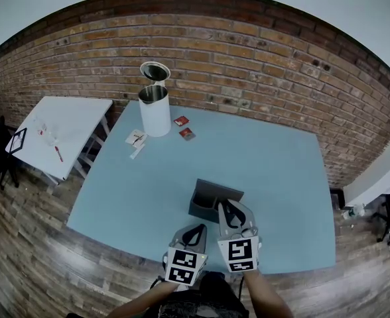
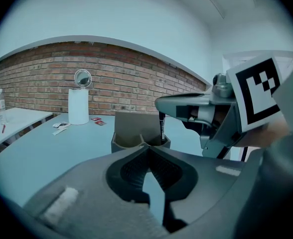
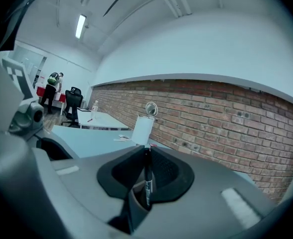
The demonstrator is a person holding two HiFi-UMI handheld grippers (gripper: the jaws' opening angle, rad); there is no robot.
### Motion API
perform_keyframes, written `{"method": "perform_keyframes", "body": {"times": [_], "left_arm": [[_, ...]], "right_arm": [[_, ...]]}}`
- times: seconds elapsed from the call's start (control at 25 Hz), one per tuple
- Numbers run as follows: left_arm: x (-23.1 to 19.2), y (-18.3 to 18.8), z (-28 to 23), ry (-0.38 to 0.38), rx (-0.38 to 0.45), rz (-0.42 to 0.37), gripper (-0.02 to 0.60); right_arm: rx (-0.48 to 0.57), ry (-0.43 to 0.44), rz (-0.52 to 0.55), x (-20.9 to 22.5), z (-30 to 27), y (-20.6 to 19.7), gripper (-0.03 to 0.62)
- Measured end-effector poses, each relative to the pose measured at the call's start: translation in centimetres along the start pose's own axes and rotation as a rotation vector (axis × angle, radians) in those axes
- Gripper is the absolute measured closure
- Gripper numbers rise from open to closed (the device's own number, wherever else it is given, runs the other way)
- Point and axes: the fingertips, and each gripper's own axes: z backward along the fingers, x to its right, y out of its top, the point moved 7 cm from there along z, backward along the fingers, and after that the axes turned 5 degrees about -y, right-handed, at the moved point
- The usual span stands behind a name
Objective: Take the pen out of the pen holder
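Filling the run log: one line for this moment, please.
right gripper: shut on pen | pen: upright, lower end in pen holder | left gripper: shut, empty

Smooth matt table (image 1: 281, 177), rough brick wall (image 1: 248, 58); matt pen holder (image 1: 205, 204)

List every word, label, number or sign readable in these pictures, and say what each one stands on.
Nothing can be read as text.
pen: pale print on the barrel, too small to read.
red packets: print too small to read.
white card: marks blurred.
bottle: label blurred.
marker cubes: black-and-white square patterns only, no letters or numbers.
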Motion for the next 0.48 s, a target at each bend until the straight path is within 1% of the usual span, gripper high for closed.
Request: {"method": "perform_keyframes", "body": {"times": [0.16,0.48], "left_arm": [[0.3,0.0,0.2,-0.010,0.005,-0.004,0.582],[1.1,-0.3,0.8,-0.036,0.012,-0.011,0.581]], "right_arm": [[0.036,-0.013,-0.005,0.1,0.9,1.4,0.554],[0.030,-0.037,-0.022,-0.5,3.1,1.3,0.553]]}}
